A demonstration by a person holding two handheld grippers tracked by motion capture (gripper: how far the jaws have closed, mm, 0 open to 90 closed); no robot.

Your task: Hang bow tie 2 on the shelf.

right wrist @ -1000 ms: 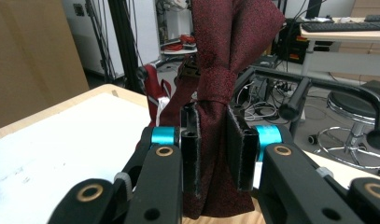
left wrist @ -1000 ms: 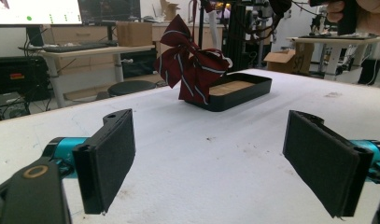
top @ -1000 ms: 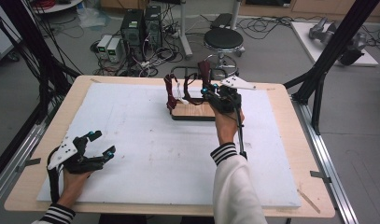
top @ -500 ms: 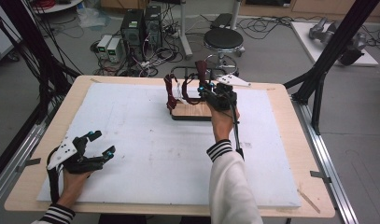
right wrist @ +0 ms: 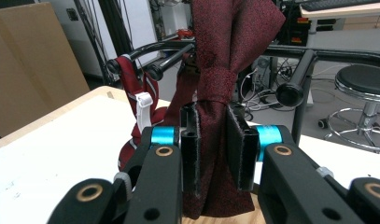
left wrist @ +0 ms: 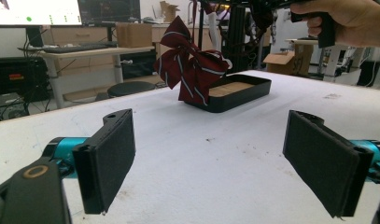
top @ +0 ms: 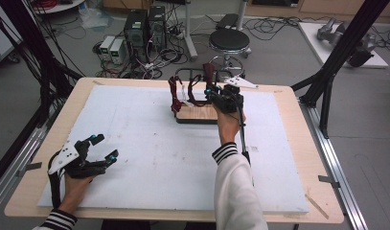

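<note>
Fingers (right wrist: 190, 144), right gripper (right wrist: 214, 149): clamped on dark red tie (right wrist: 225, 70), frame centre. Left gripper (left wrist: 225, 158): wide open, empty. Step: likely lifting tie off rack (right wrist: 290, 51); next, careful pull.

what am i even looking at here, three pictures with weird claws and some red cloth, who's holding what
No robot here: a person sits at a table and holds a two-jaw tool in each hand. The high view looks down from above the table. The other two come from small cameras riding on each tool, looking along its black jaws.

The left hand-held gripper rests near the front left of the white table mat, jaws wide open, holding nothing.

The right hand-held gripper reaches to a black rack standing on a wooden-floored tray at the far side. Its jaws are closed on a plain dark red tie that hangs from the rack. A second red tie with pale stripes hangs beside it.

Behind the table you see a stool and computers on the floor.
</note>
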